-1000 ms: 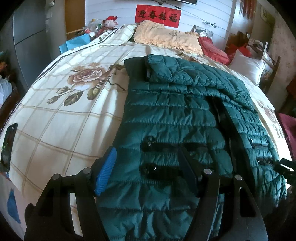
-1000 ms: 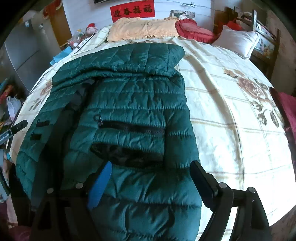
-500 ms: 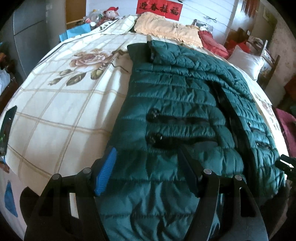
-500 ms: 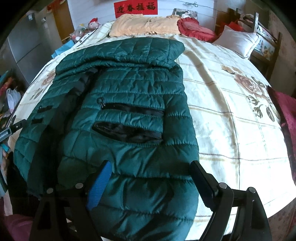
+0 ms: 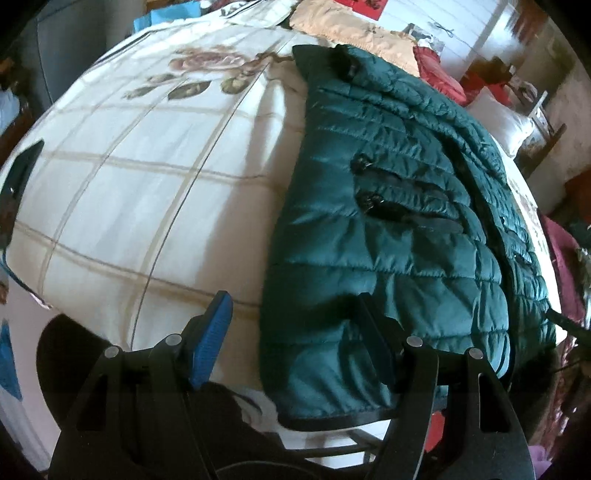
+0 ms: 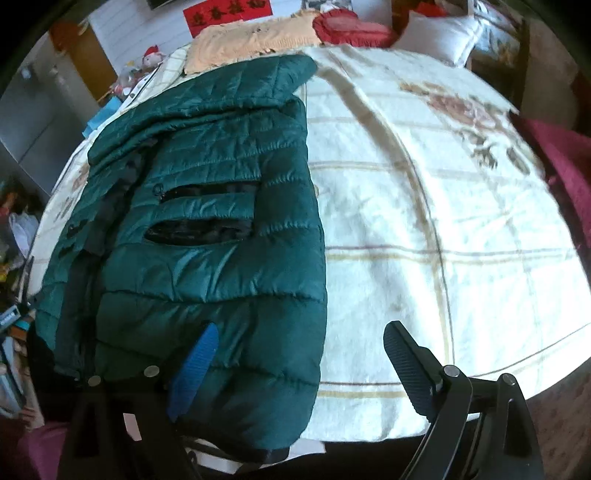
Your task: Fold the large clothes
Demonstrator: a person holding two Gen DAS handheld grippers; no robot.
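A dark green quilted puffer jacket (image 5: 399, 206) lies flat on the bed, front up, with zip pockets showing; it also shows in the right wrist view (image 6: 207, 236). Its bottom hem hangs over the near edge of the bed. My left gripper (image 5: 295, 328) is open and empty, low at the near edge, straddling the jacket's left hem corner. My right gripper (image 6: 299, 354) is open and empty, low at the near edge, straddling the jacket's right hem corner. Neither gripper holds cloth.
The bed has a cream checked cover with rose prints (image 5: 155, 155). An orange blanket (image 6: 251, 40), red cushion (image 6: 347, 26) and white pillow (image 6: 439, 33) lie at the far end. A maroon cloth (image 6: 557, 162) hangs at the right. Clutter stands to the left of the bed.
Both grippers have dropped lower and pulled back toward the near edge of the bed; the jacket's hem now hangs in view. The jaws stay open.
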